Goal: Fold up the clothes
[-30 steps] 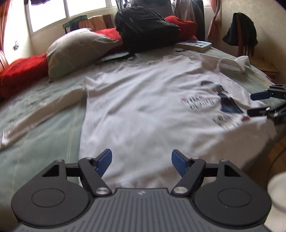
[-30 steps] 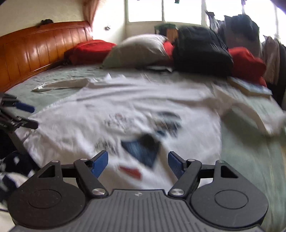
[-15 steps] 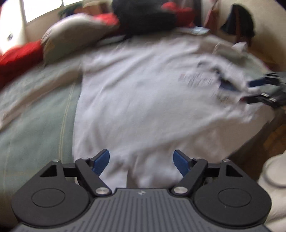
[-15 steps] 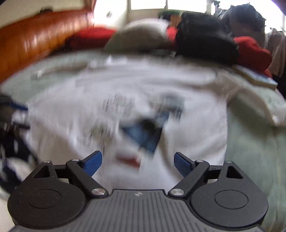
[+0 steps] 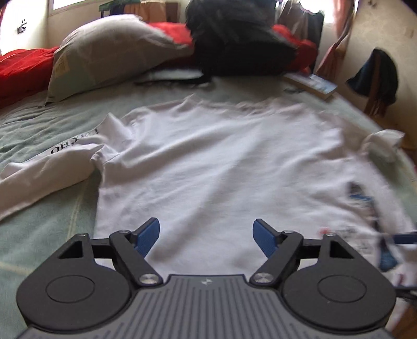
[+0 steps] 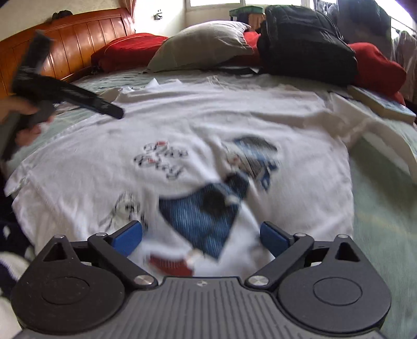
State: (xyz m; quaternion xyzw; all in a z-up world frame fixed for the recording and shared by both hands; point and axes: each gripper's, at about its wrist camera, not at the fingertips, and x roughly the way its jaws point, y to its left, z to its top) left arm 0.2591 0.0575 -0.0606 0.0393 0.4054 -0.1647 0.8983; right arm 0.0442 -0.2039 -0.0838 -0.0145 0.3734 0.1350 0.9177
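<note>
Both tools, left tool (image 5: 206, 236) and right tool (image 6: 201, 236), gaping empty above flat white shirt (image 6: 208, 125).

Pretty clearly somebody's bedroom at home. There's a big bed (image 6: 378, 208) with a pale green cover and a glossy wooden headboard (image 6: 65, 44) at its left end. Along the bed's far edge sit a grey pillow (image 6: 203, 44), red cushions (image 6: 127, 49) and a black backpack (image 6: 305, 41), with a book (image 6: 383, 104) near the far right corner. Windows (image 6: 213, 2) behind let in daylight, a curtain (image 5: 336, 39) hangs beside them, and dark clothing is draped over a wooden chair (image 5: 375, 78) by the wall. Lived-in, not a lab.
</note>
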